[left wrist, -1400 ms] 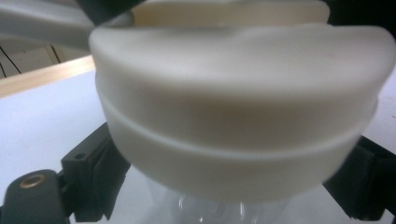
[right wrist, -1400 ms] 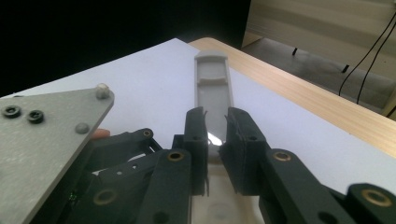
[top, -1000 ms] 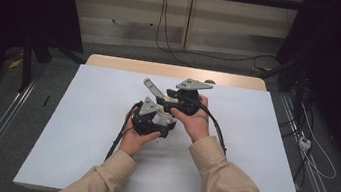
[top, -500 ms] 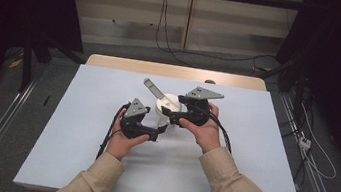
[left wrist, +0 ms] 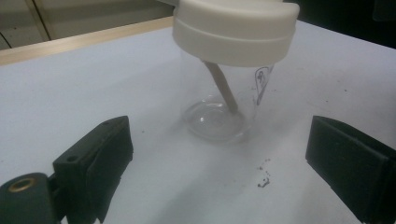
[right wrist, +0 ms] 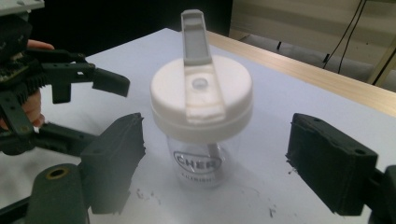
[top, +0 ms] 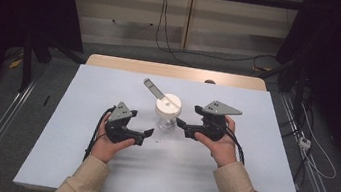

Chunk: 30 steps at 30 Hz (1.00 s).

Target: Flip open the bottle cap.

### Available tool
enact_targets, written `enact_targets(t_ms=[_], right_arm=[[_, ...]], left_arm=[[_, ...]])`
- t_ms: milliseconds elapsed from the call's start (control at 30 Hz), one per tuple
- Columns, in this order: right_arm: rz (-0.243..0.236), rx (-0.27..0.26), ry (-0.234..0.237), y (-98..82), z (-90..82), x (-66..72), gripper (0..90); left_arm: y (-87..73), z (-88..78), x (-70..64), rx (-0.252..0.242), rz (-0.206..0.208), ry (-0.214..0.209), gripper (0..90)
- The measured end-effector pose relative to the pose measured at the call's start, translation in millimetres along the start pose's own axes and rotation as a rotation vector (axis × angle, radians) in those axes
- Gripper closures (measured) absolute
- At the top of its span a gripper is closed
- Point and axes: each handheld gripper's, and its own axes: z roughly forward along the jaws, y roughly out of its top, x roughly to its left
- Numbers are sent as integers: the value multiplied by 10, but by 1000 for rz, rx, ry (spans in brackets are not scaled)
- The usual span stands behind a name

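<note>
The right gripper (top: 180,123), jaws just widened, and the open left gripper (top: 149,132) have drawn apart, leaving the clear plastic jar (top: 168,111) with white flip-spout lid standing free between them (apparently released) on the pale blue table (top: 246,187).

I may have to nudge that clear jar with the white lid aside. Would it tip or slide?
The jar probably tips easily: its white lid is wider than the clear body, and a grey handle sticks up from it. It looks nearly empty, so likely light. On the smooth white table a low push might slide it.
</note>
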Motion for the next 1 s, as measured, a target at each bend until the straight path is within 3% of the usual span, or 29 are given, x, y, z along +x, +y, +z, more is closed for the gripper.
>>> enact_targets(t_ms=[533,1000], right_arm=[[19,7,-26,-416,-208,-52,175],[30,13,-33,-586,-356,-82,167]], left_arm=[[-77,-261,104,-11,-11,25,70],[-152,-426,160,13,3,45,71]])
